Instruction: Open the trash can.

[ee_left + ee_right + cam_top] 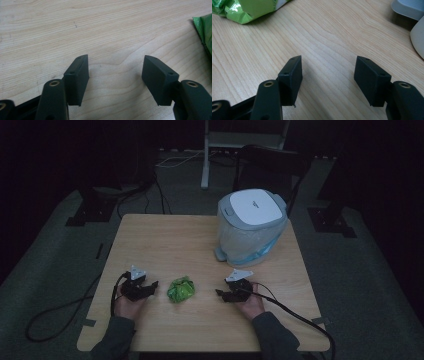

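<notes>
Both grippers, left gripper (153, 285) and right gripper (220, 293), sit released, nothing between the jaws. The crumpled green wrapper (181, 289) looks springy, so a shallow pinch could let it slip out.

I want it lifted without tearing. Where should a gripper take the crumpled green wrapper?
Probably across the raised, bunched middle of the green wrapper, coming from above with jaws wide: it lies loose on the table between both open grippers, and its flat edges offer little to pinch.
</notes>
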Action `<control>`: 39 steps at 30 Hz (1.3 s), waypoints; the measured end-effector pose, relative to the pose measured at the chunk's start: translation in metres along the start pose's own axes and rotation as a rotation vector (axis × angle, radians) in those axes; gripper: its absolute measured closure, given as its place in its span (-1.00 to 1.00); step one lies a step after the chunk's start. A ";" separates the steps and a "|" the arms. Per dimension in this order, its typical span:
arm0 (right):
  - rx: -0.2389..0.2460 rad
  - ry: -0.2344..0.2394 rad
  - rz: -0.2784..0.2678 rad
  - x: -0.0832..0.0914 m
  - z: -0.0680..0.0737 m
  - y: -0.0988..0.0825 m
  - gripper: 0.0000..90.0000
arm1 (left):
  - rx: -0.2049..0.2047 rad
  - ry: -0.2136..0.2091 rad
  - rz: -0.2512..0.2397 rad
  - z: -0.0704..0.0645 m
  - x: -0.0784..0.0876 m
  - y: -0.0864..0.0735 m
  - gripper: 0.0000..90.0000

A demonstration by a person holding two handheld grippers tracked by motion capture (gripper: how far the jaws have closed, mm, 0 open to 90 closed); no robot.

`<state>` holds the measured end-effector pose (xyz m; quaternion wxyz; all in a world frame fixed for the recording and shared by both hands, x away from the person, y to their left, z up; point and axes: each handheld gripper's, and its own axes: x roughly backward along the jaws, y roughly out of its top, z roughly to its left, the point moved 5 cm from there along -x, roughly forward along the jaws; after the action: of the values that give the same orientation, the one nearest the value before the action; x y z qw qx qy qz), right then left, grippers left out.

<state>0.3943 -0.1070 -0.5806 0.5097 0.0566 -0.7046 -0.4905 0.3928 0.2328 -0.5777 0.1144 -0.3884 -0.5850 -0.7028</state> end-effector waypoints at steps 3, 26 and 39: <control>0.004 0.003 0.000 0.000 0.000 0.000 -0.12 | 0.003 0.004 0.003 0.000 0.000 0.000 -0.17; -0.022 -0.039 -0.050 0.013 -0.008 0.019 0.55 | 0.001 0.000 0.007 -0.001 -0.001 0.000 -0.24; 0.030 -0.139 -0.098 0.011 -0.008 0.061 1.00 | 0.001 0.000 0.008 -0.001 -0.001 0.000 -0.25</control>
<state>0.4208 -0.0873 -0.5274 0.4340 0.0642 -0.7419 -0.5071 0.3933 0.2317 -0.5780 0.1171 -0.3907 -0.5838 -0.7020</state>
